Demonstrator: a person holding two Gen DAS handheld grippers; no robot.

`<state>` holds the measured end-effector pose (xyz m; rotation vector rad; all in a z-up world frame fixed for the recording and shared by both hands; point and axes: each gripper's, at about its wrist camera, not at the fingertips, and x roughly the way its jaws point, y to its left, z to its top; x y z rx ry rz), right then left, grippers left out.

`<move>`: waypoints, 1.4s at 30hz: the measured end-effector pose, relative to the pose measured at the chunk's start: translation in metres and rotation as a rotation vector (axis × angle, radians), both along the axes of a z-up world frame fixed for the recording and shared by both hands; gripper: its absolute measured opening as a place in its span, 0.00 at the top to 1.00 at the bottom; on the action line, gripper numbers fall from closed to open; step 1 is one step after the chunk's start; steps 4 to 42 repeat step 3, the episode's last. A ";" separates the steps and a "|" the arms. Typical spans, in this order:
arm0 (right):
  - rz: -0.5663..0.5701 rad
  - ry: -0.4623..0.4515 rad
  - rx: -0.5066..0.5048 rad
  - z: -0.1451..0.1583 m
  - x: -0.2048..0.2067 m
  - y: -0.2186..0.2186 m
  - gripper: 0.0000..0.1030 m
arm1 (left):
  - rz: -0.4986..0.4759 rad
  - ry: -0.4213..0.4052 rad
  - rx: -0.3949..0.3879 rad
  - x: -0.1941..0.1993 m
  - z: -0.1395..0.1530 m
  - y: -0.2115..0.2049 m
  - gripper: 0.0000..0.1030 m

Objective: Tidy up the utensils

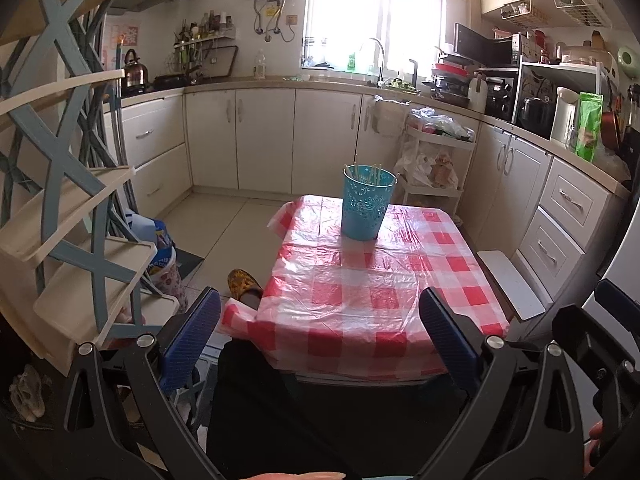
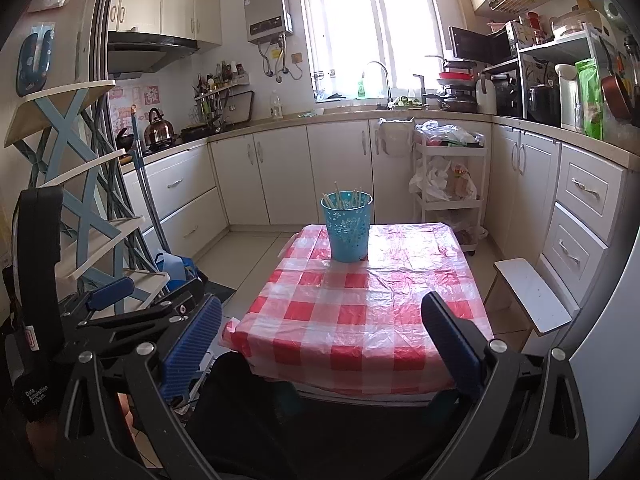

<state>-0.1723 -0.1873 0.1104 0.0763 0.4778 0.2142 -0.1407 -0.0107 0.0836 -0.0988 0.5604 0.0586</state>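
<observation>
Left wrist view is showing the left gripper (image 1: 320, 340) and right gripper (image 2: 322, 346) hovering near, jaws spread, empty. Chopsticks (image 2: 346, 199) are standing in the blue holder (image 2: 347, 228) on the far surface (image 2: 372, 312); organizing appears done, so withdrawal seems next.

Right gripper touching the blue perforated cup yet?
Apart. The right wrist view shows the right gripper open, with checkered tablecloth between it and the blue perforated cup.
</observation>
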 end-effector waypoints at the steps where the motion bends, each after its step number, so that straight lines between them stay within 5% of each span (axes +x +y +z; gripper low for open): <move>1: 0.001 0.001 0.000 0.000 0.000 0.000 0.07 | 0.004 0.005 -0.002 0.001 -0.001 0.001 0.07; 42: 0.002 0.005 0.001 0.000 0.001 -0.001 0.07 | 0.007 0.003 -0.001 0.001 -0.001 0.002 0.07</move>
